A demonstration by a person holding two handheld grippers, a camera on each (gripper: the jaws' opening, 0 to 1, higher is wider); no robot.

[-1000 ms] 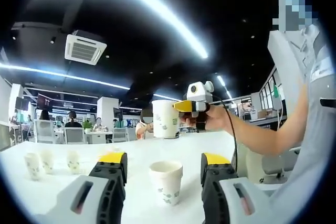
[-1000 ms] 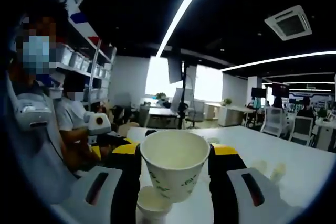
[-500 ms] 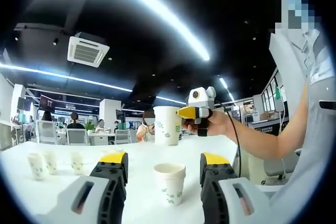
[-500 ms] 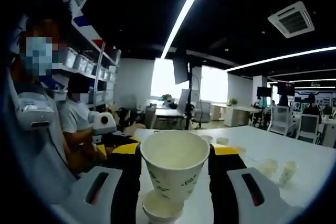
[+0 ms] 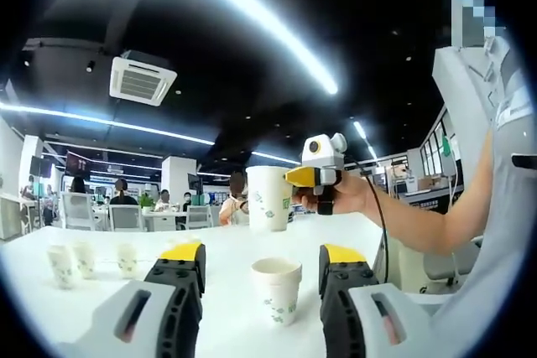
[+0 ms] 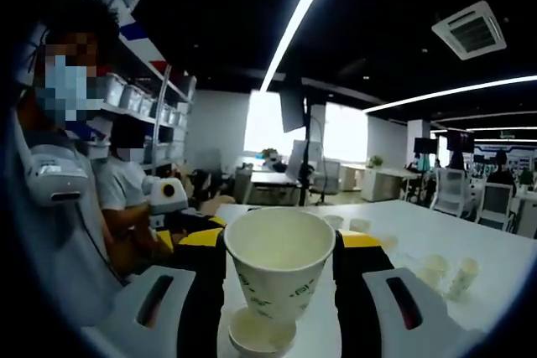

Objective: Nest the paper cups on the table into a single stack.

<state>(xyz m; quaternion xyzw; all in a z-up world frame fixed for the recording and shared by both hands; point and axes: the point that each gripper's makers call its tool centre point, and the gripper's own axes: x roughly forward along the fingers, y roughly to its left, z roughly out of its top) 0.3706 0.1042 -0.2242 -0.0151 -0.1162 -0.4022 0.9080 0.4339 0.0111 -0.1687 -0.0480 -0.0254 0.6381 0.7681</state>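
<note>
Paper cup in my right claw: the large paper cup (image 6: 278, 267) sits in the lower middle of the right gripper view, upright with its mouth open to the top, and my right gripper (image 6: 278, 270) is clamped on its sides. In the left gripper view the same cup (image 5: 269, 198) hangs in the air right of the centre.

Cup on the table: a smaller cup (image 5: 276, 289) stands upright on the white table (image 5: 101, 291), low in the middle of the left gripper view. In the right gripper view its rim (image 6: 260, 333) shows at the bottom edge, directly under the held cup.

Left claw: my left gripper (image 5: 261, 291) has its jaws apart, one on each side of the standing cup, not touching it.

Key relation: the standing cup lies straight below the held cup, and both long axes are upright and look nearly in line. I judge that the next move is a straight lowering. My right claw is the one that carries; my left is the nearer one to the standing cup.

Other cups: three small cups (image 5: 84, 260) stand at the lower left of the left gripper view, well apart from my claws.

Change from half a second ago: the rim under the held cup now sits a little lower and more to the centre of the frame. The grip is the same.
</note>
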